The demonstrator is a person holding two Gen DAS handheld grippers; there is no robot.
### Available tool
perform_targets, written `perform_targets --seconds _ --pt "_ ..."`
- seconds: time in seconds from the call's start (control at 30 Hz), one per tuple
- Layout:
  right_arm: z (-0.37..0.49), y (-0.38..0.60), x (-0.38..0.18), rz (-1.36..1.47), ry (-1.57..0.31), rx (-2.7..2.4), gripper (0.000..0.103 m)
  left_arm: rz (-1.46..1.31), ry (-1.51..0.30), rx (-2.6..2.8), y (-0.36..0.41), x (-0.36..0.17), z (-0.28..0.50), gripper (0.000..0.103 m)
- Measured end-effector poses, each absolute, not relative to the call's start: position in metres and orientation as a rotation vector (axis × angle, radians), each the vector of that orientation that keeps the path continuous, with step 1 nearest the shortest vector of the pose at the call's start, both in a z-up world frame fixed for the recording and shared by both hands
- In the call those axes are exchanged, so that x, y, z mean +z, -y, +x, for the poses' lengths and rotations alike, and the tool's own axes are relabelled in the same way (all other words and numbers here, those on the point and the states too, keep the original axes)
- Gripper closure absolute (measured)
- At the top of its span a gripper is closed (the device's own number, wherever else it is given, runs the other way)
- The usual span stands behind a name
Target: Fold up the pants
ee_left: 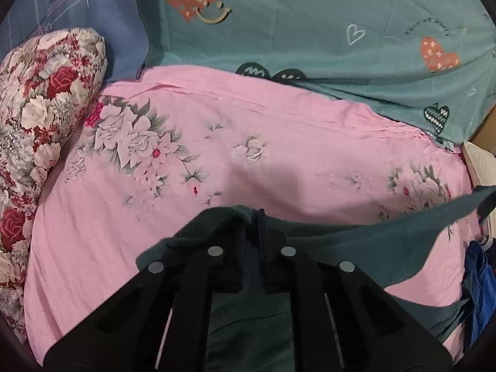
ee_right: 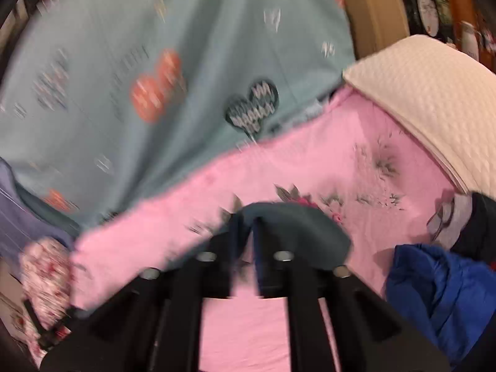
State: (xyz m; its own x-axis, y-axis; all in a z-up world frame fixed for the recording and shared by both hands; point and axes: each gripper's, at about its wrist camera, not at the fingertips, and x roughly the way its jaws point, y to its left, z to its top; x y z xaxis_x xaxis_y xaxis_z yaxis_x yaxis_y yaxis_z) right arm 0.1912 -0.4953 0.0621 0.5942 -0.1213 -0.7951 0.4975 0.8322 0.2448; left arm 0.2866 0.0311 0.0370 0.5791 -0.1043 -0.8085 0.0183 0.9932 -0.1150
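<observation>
The dark teal pants (ee_left: 356,241) hang above the pink floral bed sheet (ee_left: 217,155), stretched in a taut band from my left gripper out to the right edge of the left wrist view. My left gripper (ee_left: 252,226) is shut on a bunched fold of them, and more of the cloth lies under its fingers. The right wrist view is blurred. In it my right gripper (ee_right: 246,226) has an end of the pants (ee_right: 297,223) pinched at its fingertips and draped over the right finger. Lower down, pink sheet shows through the gap between its fingers.
A red and white floral pillow (ee_left: 40,117) lies at the left. Teal heart-print cloth (ee_left: 325,31) covers the back. A cream quilted cushion (ee_right: 427,99) and a blue garment (ee_right: 440,297) sit at the right, with a grey and dark item (ee_right: 455,220) between them.
</observation>
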Motion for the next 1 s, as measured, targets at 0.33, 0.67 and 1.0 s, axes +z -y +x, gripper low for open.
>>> perform_targets --seconds 0.33,0.67,1.0 --pt "0.04 0.439 0.006 0.407 -1.001 -0.205 0.054 -0.002 -1.006 -0.117 -0.074 0.005 0.167 0.033" --pt "-0.047 0.394 -0.039 0.589 -0.957 -0.087 0.054 -0.04 -1.043 -0.084 -0.069 -0.058 0.145 0.038" --pt "-0.072 0.406 -0.057 0.614 -0.963 -0.169 0.054 -0.301 -1.054 -0.175 -0.052 -0.051 0.158 0.082"
